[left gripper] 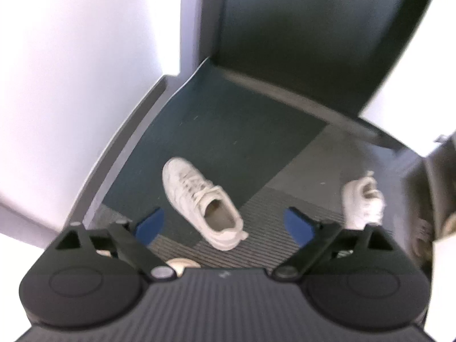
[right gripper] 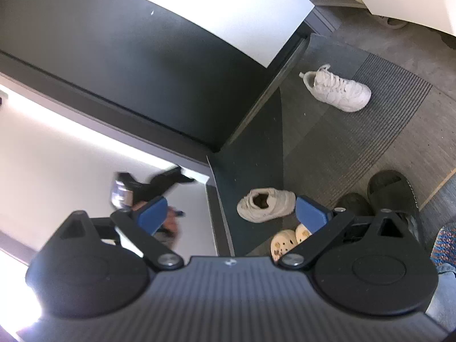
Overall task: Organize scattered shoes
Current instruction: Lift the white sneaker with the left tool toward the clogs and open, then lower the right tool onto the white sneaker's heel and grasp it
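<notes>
A white sneaker [left gripper: 199, 202] lies on the dark floor mat [left gripper: 228, 131], toe toward the wall, well below my left gripper [left gripper: 223, 223]. That gripper is open, its blue pads [left gripper: 149, 223] wide apart and holding nothing. A second white sneaker [left gripper: 363, 199] lies to the right on the ribbed mat. In the right wrist view the near sneaker [right gripper: 266, 203] lies on its side by the corner and the far sneaker [right gripper: 337, 89] stands upright. My right gripper [right gripper: 230, 213] is open and empty, above the floor. A blurred dark shape [right gripper: 142, 191] at the left looks like the other gripper.
Cream clogs [right gripper: 287, 240] and black slides [right gripper: 393, 191] sit close under the right gripper. A dark panel [right gripper: 142, 71] and white wall [left gripper: 71, 71] meet at the corner. A white cabinet door [right gripper: 228, 8] stands behind. A patterned foot [right gripper: 444, 242] shows at the right edge.
</notes>
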`<state>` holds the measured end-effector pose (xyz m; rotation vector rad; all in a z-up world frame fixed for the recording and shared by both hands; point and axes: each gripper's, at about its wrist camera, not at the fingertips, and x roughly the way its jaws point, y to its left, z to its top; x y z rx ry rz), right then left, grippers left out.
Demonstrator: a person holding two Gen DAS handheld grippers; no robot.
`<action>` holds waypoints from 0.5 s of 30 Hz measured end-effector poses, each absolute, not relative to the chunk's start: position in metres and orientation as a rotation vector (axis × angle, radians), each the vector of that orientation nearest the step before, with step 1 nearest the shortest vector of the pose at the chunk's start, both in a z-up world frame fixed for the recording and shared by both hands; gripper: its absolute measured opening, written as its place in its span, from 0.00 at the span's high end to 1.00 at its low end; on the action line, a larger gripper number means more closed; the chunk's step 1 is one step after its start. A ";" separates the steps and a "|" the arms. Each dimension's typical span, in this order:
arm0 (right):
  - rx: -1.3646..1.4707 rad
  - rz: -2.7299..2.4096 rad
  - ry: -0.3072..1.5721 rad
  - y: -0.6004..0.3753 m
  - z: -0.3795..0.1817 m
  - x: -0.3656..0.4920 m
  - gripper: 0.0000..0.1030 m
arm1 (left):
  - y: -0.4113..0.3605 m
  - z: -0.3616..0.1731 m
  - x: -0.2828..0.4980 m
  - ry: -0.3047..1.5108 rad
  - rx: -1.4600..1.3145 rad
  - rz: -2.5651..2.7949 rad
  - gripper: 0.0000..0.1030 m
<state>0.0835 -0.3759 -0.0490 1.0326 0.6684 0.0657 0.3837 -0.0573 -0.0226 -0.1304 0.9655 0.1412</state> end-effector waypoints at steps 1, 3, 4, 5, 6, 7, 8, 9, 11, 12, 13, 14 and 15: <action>1.016 0.079 0.680 -0.371 -0.049 0.085 0.04 | -0.058 -0.017 0.379 0.951 -0.106 0.130 0.08; 0.977 0.130 0.719 -0.357 -0.049 0.090 0.04 | -0.058 -0.005 0.361 0.893 -0.006 0.086 0.05; 0.972 0.144 0.732 -0.354 -0.051 0.092 0.04 | -0.056 -0.003 0.350 0.857 0.052 0.071 0.02; 0.961 0.187 0.770 -0.346 -0.053 0.097 0.04 | -0.050 -0.005 0.338 0.814 0.104 0.059 0.01; 0.949 0.232 0.811 -0.338 -0.054 0.102 0.05 | -0.046 -0.008 0.331 0.792 0.124 0.051 0.01; 0.937 0.277 0.851 -0.330 -0.056 0.107 0.05 | -0.043 -0.011 0.325 0.771 0.141 0.043 0.01; 0.919 0.285 0.861 -0.327 -0.056 0.109 0.05 | -0.037 -0.018 0.320 0.755 0.156 0.042 0.01; 0.850 0.292 0.886 -0.318 -0.053 0.115 0.05 | -0.031 -0.026 0.315 0.740 0.170 0.041 0.01; 0.733 0.304 0.924 -0.304 -0.050 0.128 0.05 | -0.017 -0.055 0.308 0.717 0.183 0.049 0.01; 0.669 0.310 0.950 -0.297 -0.051 0.137 0.05 | -0.010 -0.069 0.304 0.706 0.189 0.054 0.02; 0.600 0.317 0.976 -0.290 -0.052 0.146 0.05 | -0.008 -0.075 0.301 0.694 0.189 0.062 0.02; 0.529 0.331 1.006 -0.281 -0.056 0.159 0.05 | -0.009 -0.086 0.289 0.642 0.190 0.044 0.01; 0.457 0.353 1.024 -0.272 -0.063 0.178 0.05 | -0.009 -0.097 0.277 0.586 0.191 0.024 0.01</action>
